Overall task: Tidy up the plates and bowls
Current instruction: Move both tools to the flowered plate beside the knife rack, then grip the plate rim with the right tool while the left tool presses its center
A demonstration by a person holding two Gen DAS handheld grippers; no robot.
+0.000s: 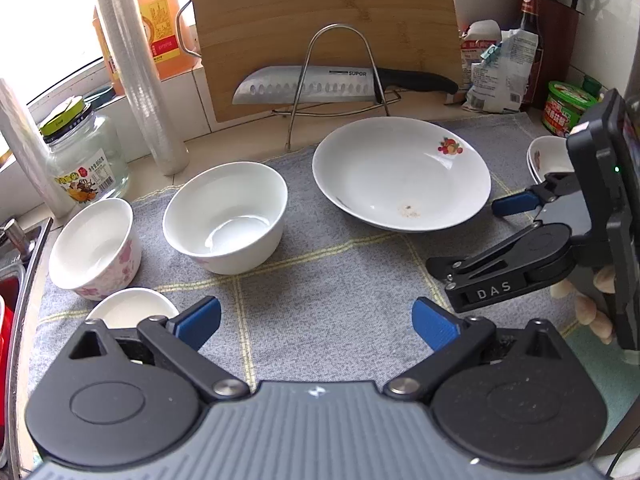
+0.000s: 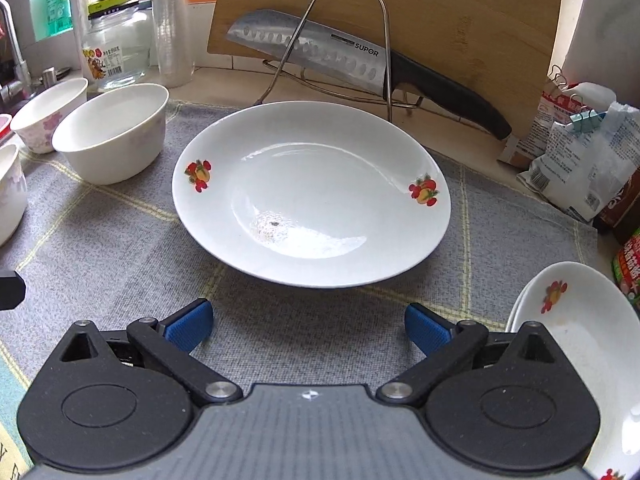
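Observation:
A large white plate with fruit prints (image 2: pixel 312 196) lies on the grey mat (image 2: pixel 120 248), just ahead of my open, empty right gripper (image 2: pixel 308 326); it also shows in the left wrist view (image 1: pixel 402 174). A plain white bowl (image 1: pixel 226 216) and a floral bowl (image 1: pixel 96 250) stand left of it. A small white dish (image 1: pixel 132 306) lies beside the left finger of my open, empty left gripper (image 1: pixel 316 326). Stacked small fruit-print plates (image 2: pixel 580 328) lie at the right. The right gripper (image 1: pixel 480 240) is open in the left wrist view.
A knife (image 1: pixel 340 84) rests on a wire rack (image 1: pixel 340 68) against a wooden cutting board (image 1: pixel 328 20) behind the plate. A glass jar (image 1: pixel 80 156) and plastic rolls (image 1: pixel 140 64) stand back left, packets (image 2: pixel 580 160) and bottles back right, the sink (image 1: pixel 16 280) far left.

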